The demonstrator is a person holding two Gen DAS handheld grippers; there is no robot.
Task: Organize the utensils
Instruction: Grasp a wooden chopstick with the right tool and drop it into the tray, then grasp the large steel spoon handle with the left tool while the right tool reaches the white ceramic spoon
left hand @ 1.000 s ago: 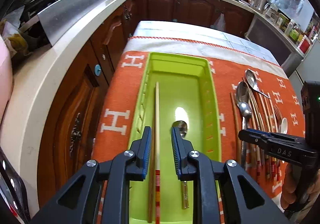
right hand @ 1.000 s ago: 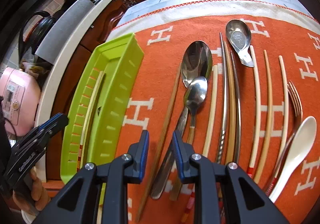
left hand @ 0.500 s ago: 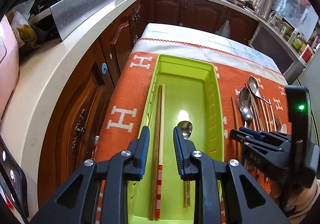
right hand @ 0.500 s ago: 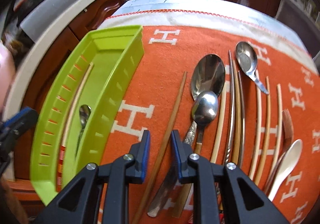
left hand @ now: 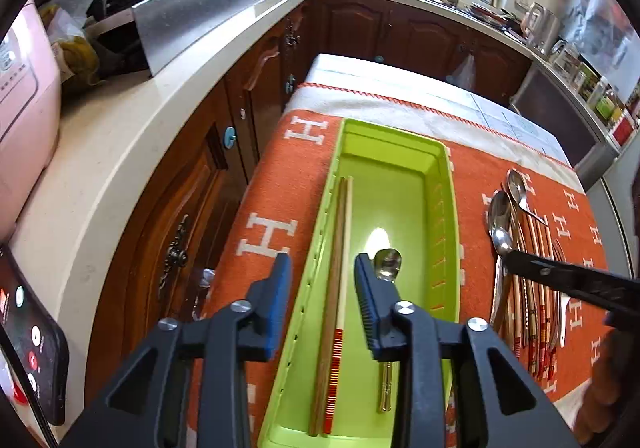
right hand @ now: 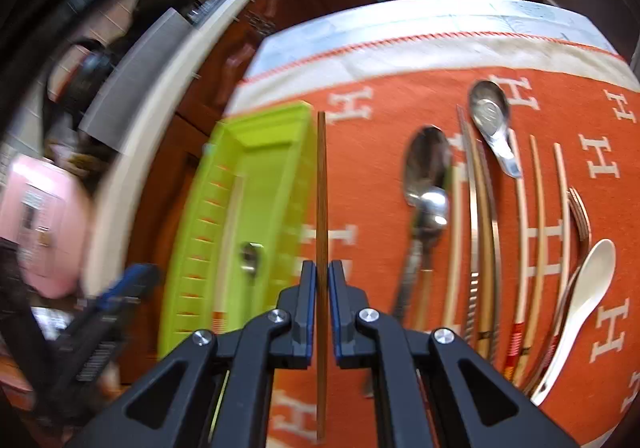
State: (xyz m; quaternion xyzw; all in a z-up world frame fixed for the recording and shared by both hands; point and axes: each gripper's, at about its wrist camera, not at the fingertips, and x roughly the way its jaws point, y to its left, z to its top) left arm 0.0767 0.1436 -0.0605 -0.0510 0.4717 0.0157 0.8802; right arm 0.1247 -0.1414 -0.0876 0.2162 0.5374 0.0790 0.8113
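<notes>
- Your tray (left hand: 448,207) sat on the blanket (left hand: 276,183), lengthwise away from you, counter (left hand: 100,167) to its left.
- In it: two chopsticks (left hand: 338,268) side by side along the left wall, small spoon (left hand: 386,268) to their right.
- Loose utensils (right hand: 480,207) lay in a row on the blanket, right of the tray.
- One chopstick (right hand: 321,187) sat between your right gripper (right hand: 321,280) pads, just right of the tray.
</notes>
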